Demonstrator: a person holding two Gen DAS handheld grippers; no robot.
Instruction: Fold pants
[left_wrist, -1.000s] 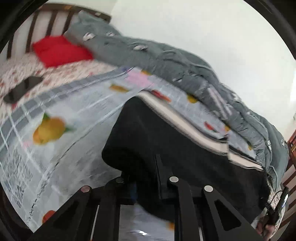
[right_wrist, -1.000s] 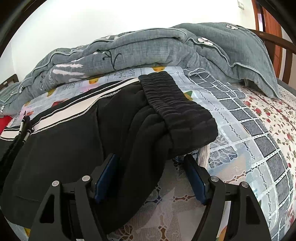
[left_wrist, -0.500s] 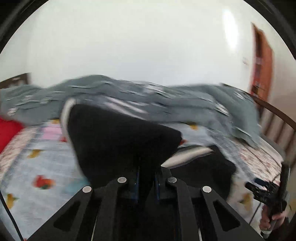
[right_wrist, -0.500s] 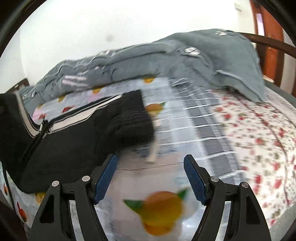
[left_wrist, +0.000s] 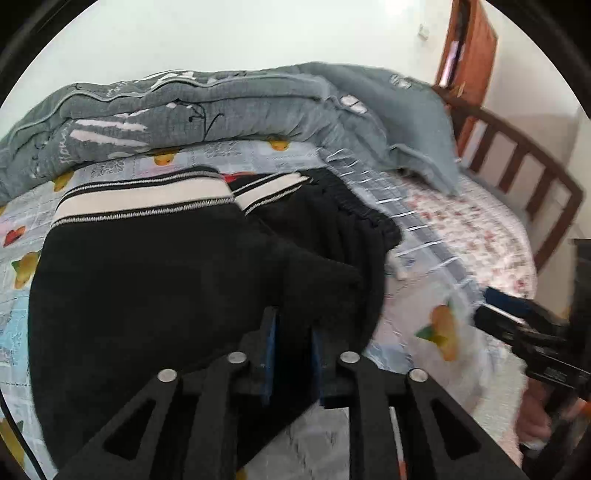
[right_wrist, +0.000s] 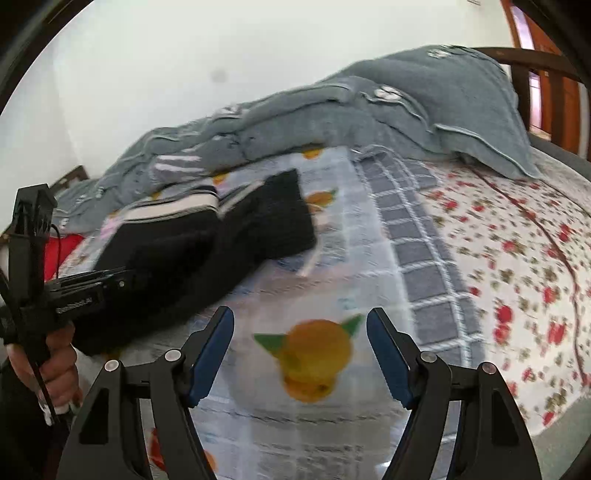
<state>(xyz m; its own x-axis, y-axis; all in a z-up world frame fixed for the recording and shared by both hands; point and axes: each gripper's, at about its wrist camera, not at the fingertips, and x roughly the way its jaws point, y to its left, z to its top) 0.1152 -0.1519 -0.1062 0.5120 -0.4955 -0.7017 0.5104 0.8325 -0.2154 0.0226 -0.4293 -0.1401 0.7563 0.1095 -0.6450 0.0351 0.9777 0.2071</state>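
Observation:
The black pants (left_wrist: 147, 280) with a white side stripe lie doubled over on the fruit-print sheet (left_wrist: 424, 317), the leg end laid over the ribbed waistband (left_wrist: 354, 221). My left gripper (left_wrist: 291, 332) is shut on a fold of the black cloth at the near edge. My right gripper (right_wrist: 299, 325) is open and empty above the sheet, to the right of the pants (right_wrist: 207, 243). The right gripper also shows in the left wrist view (left_wrist: 524, 332), and the left gripper shows at the left edge of the right wrist view (right_wrist: 85, 291).
A grey quilt (left_wrist: 221, 107) is bunched along the far side of the bed by the white wall. A floral sheet (right_wrist: 517, 266) covers the right part. A wooden bed rail (left_wrist: 524, 162) and a door stand at the right. A red pillow (right_wrist: 55, 251) lies far left.
My left gripper carried the pant legs up and over onto the waistband end. My right gripper let go of the waistband and drew back to the right, now open over the sheet.

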